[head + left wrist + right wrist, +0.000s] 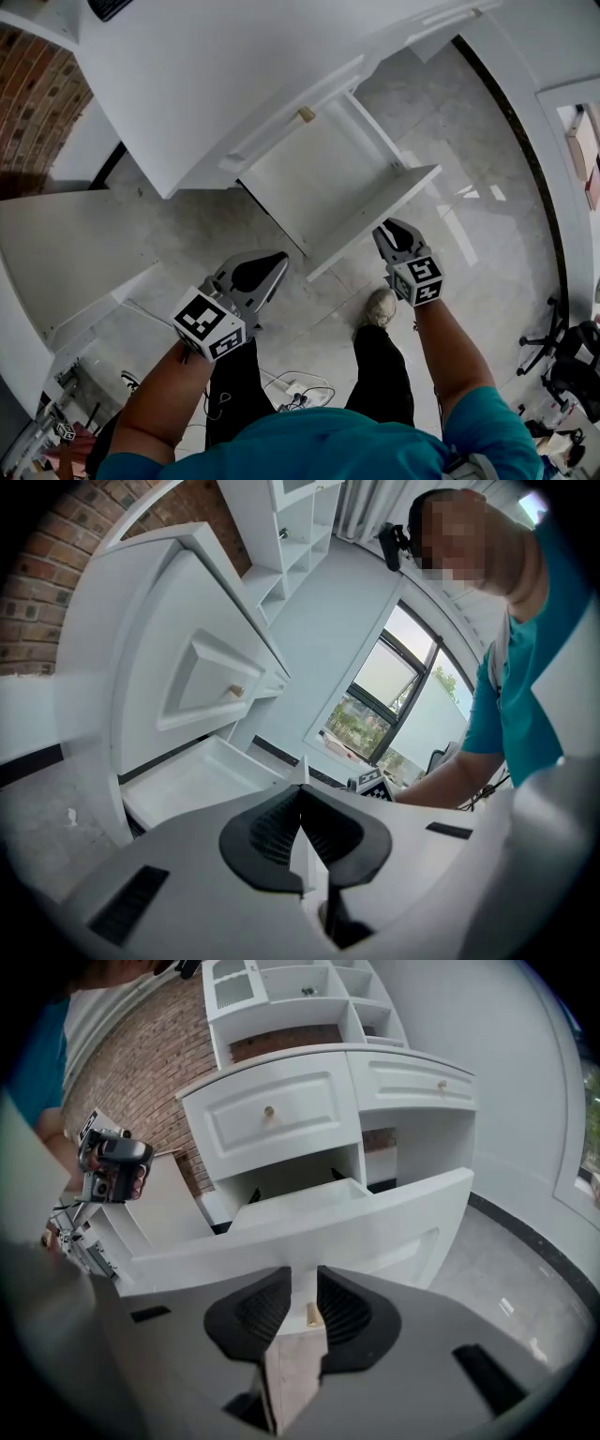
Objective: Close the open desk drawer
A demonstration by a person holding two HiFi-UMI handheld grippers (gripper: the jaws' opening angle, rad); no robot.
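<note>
The white desk (216,66) has its low drawer (305,183) pulled out, front panel (375,214) toward me. My right gripper (394,231) is at that panel's right end. In the right gripper view its jaws stand a narrow gap apart with the panel's small wooden knob (312,1314) between the pads (342,1312), close to the right one; the drawer front (375,1227) fills the space ahead. My left gripper (274,262) hangs shut and empty below the drawer's left side. The left gripper view has its pads (272,832) meeting, the open drawer (187,780) beyond.
An upper drawer with a wooden knob (307,114) is shut above the open one. A white panel (66,253) lies at the left. Cables (302,394) and my shoe (380,306) are on the marble floor; office chairs (567,361) stand at right.
</note>
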